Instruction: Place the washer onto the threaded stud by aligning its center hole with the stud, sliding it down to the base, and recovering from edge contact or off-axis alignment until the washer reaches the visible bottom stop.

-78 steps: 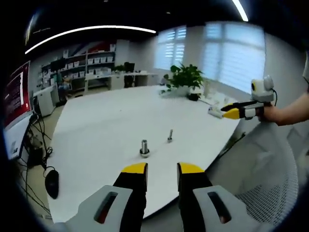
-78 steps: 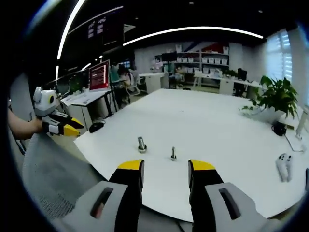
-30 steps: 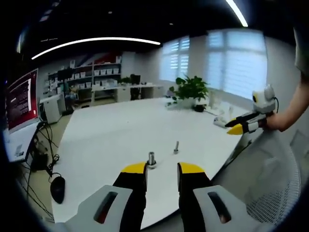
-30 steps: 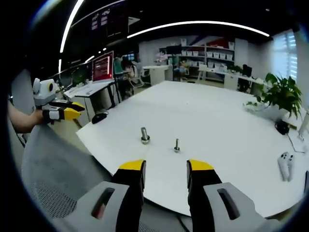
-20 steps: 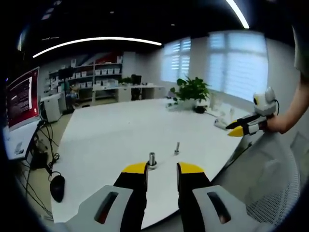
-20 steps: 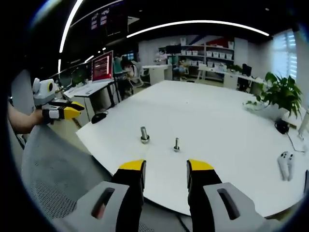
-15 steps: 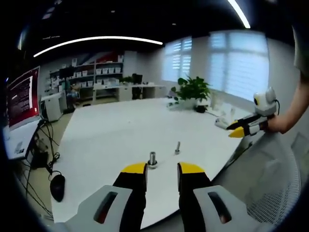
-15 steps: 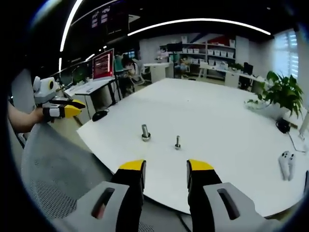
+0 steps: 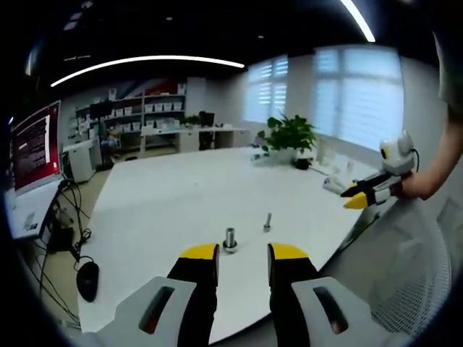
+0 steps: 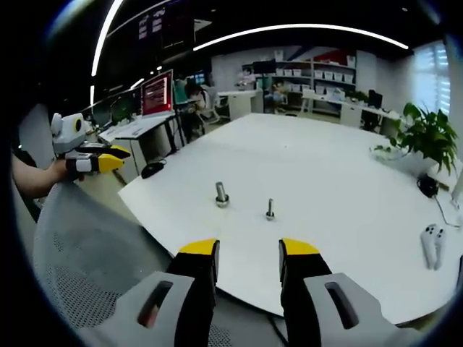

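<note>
Two upright metal pieces stand near the front edge of the white table (image 9: 159,195). The thicker stud (image 9: 230,239) (image 10: 221,194) has a wider ring at its foot; I cannot tell whether that ring is the washer. The thinner stud (image 9: 267,223) (image 10: 270,210) stands just to its right. My left gripper (image 9: 244,253) hovers off the table edge, open and empty, aimed at the thicker stud. My right gripper (image 10: 249,249) is open and empty too, back from the edge. Each shows in the other's view, hand-held: the right gripper (image 9: 365,194), the left gripper (image 10: 98,161).
A grey mesh chair back (image 10: 87,246) (image 9: 405,267) lies between the grippers and the table. A potted plant (image 9: 289,134) and a white controller (image 10: 432,242) sit on the far side. A red-screened monitor (image 9: 32,148) and a black mouse (image 9: 87,269) are at the left.
Both cameras have drifted slightly, so the studs sit a little differently in each view. The studs have not moved on the table, and both pairs of jaws stay apart.
</note>
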